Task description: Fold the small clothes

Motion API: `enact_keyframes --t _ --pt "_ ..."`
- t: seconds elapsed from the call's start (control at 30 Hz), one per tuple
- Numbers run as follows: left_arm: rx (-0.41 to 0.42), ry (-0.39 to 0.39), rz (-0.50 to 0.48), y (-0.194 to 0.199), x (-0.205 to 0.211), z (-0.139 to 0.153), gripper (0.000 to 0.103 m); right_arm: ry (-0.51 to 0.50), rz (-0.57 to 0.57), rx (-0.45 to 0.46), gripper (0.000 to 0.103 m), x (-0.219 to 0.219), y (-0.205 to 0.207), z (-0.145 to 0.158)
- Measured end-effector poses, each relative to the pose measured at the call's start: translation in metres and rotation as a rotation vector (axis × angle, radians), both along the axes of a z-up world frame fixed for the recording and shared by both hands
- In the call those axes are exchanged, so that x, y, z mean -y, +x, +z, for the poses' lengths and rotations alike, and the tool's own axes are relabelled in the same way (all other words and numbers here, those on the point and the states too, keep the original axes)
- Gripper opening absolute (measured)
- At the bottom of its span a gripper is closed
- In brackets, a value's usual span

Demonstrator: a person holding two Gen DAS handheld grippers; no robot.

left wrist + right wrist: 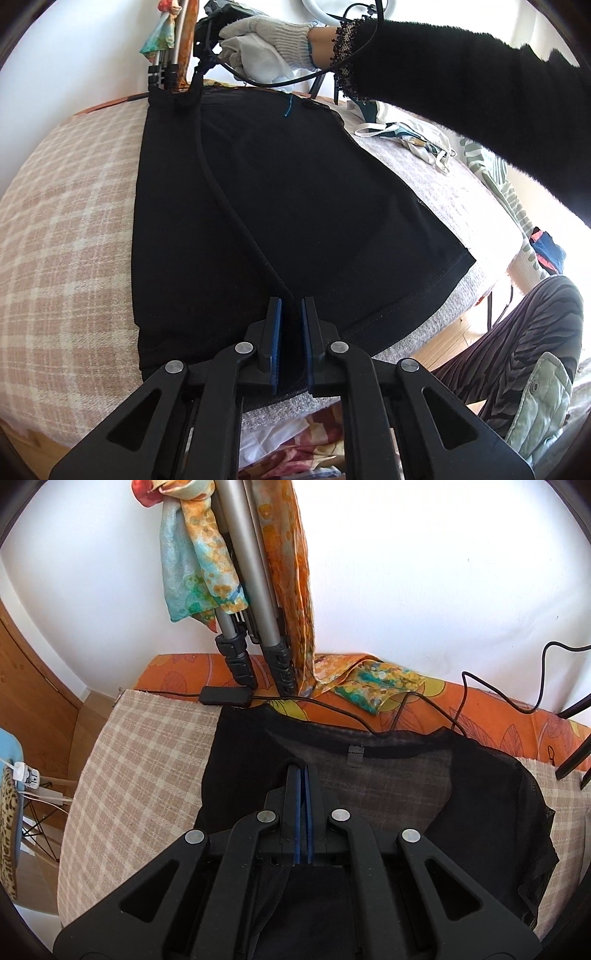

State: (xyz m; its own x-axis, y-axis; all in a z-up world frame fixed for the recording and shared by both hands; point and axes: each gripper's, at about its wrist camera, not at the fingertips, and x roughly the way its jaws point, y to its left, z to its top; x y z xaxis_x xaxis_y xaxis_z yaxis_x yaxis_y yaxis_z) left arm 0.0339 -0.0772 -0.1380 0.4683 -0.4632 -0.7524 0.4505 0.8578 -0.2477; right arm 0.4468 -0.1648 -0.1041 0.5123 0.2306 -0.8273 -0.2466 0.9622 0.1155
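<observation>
A black sheer garment point(295, 206) lies spread on a checked beige cloth point(66, 236). My left gripper point(292, 308) is shut on a folded ridge at the garment's near hem. In the right wrist view the garment point(480, 812) shows its neckline and a small tag point(355, 755). My right gripper point(303, 771) is shut on a fold of the garment near the neckline, at the far end. The right gripper also shows in the left wrist view point(188, 98), held by a gloved hand point(266, 37).
A tripod point(255, 627) draped with an orange patterned scarf point(288, 572) stands at the far edge on an orange cloth point(498, 716), with black cables point(406, 709). Other clothes point(413, 136) lie at the right. A chair point(11, 775) stands left. The person's striped leg point(517, 339) is near right.
</observation>
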Motion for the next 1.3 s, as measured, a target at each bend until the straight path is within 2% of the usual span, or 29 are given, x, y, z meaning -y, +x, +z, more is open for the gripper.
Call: enact_keyframes --t 0.1,0.13,0.17,0.23,0.27,0.63,0.8,1.1,1.3 --pt "0.003 0.000 -0.015 -0.004 0.004 0.002 0.022 -0.028 -0.039 -0.038 0.004 0.011 0.003 -0.009" --pt "0.011 0.001 -0.019 -0.006 0.004 0.003 0.027 -0.025 -0.050 -0.046 0.011 0.016 0.003 -0.010" --pt "0.020 0.000 -0.021 -0.008 0.005 0.005 0.034 -0.015 -0.058 -0.047 0.028 0.022 0.002 -0.009" --pt "0.039 -0.007 -0.022 -0.011 0.004 0.010 0.042 0.011 -0.067 -0.016 0.051 0.033 -0.005 -0.001" --pt "0.046 -0.010 -0.023 -0.013 0.004 0.012 0.042 0.021 -0.068 0.002 0.053 0.039 -0.010 0.005" --pt "0.118 -0.002 -0.013 -0.024 0.015 0.030 0.042 0.160 -0.051 0.091 0.053 0.113 -0.081 0.070" --pt "0.138 -0.004 -0.018 -0.025 0.030 0.037 0.042 0.173 -0.042 0.126 0.053 0.158 -0.125 0.091" --pt "0.156 0.022 -0.105 -0.032 0.085 0.037 0.043 0.226 -0.072 0.152 0.053 0.246 -0.190 0.100" --pt "0.153 0.031 -0.179 -0.035 0.126 0.029 0.052 0.242 -0.069 0.148 0.053 0.291 -0.213 0.093"
